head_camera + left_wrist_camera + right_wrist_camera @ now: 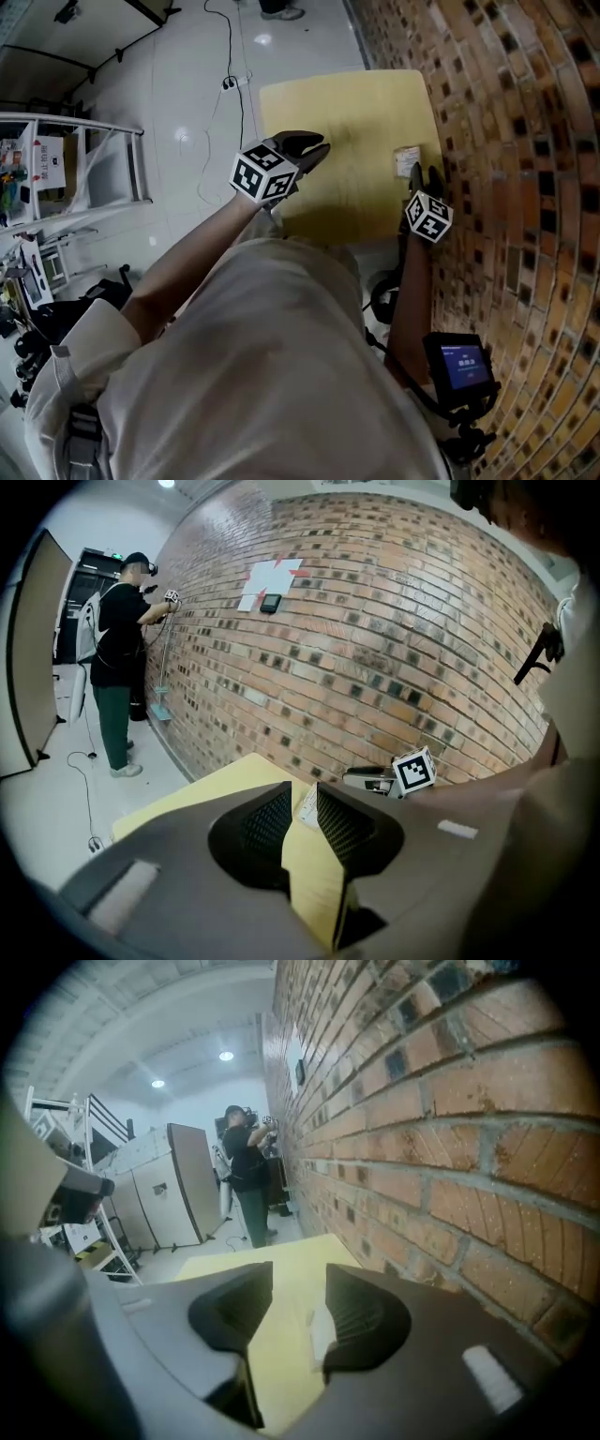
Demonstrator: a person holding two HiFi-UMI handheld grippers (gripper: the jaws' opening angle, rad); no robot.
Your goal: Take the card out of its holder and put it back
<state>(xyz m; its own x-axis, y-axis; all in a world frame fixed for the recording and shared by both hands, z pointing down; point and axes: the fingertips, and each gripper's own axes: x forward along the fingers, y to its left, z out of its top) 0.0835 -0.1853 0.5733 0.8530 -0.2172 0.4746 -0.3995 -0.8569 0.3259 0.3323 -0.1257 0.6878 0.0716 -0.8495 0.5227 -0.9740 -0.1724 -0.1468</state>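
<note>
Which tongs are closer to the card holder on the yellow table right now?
Right. The right tongs hang open just short of the card holder, beside the brick wall; the left tongs are open farther off to its left, over the table.

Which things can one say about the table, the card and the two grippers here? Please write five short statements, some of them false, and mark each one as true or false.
1. The table has a yellow top. True.
2. The right gripper is shut on the card. False: its jaws stand apart, and the card lies on the table beneath them.
3. A brick wall runs along one side of the table. True.
4. The left gripper holds the card. False: its jaws are apart and only the table top shows between them.
5. A person stands farther back, close to the brick wall. True.
</note>
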